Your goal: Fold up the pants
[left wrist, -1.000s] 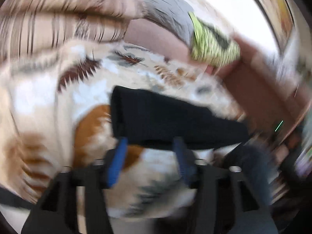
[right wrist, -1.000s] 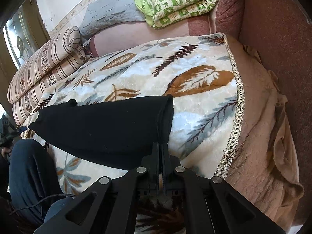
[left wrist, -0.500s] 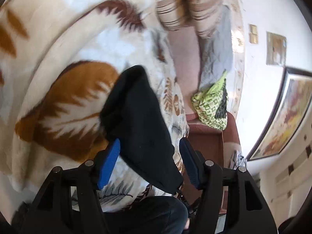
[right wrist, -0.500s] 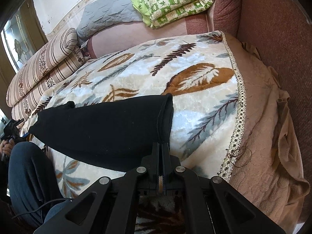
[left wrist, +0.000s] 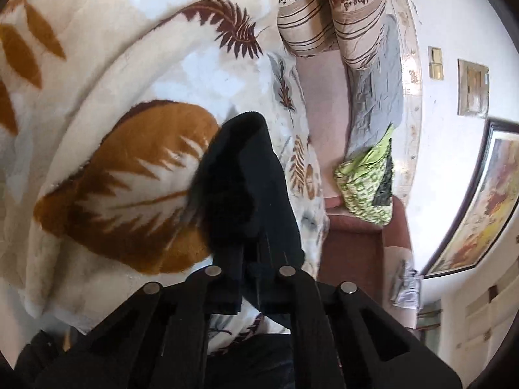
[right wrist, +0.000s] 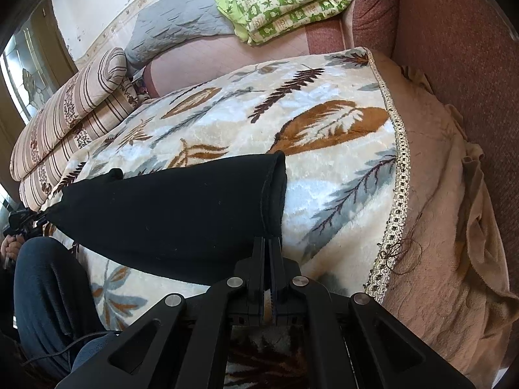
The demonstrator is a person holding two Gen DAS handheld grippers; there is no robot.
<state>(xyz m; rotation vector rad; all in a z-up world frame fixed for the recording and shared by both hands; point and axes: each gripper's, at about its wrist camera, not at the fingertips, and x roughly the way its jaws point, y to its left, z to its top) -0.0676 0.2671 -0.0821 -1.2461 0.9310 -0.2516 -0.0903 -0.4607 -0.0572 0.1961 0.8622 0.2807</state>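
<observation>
One pair of black pants [right wrist: 168,214] lies folded into a long narrow band on the leaf-patterned blanket [right wrist: 324,120] that covers the seat. In the right wrist view its long axis runs across the picture, from a tapered end at the left edge of the blanket to a squared, hemmed end near the middle, and that hemmed end faces the braided trim [right wrist: 400,175] along the blanket's right side. In the left wrist view the same band runs away from the camera, from the bottom centre up toward a rounded end resting on a large brown leaf.

Two grippers are at work, one at each end of the band. The left gripper [left wrist: 249,253] has just been closing, and its jaws now pinch the near end of the black cloth, which bunches up between them. The right gripper [right wrist: 267,243] has its jaws pressed together at the lower corner of the hemmed end, where a thin edge of the cloth seems caught between the pads.

Two striped bolsters [right wrist: 71,113] are stacked at the far left of the seat. One grey quilt [right wrist: 181,22] and one green checked blanket [right wrist: 285,3] lie on the pink bench behind. One leg in dark blue trousers [right wrist: 48,295] shows at the lower left, beside the blanket's edge.
</observation>
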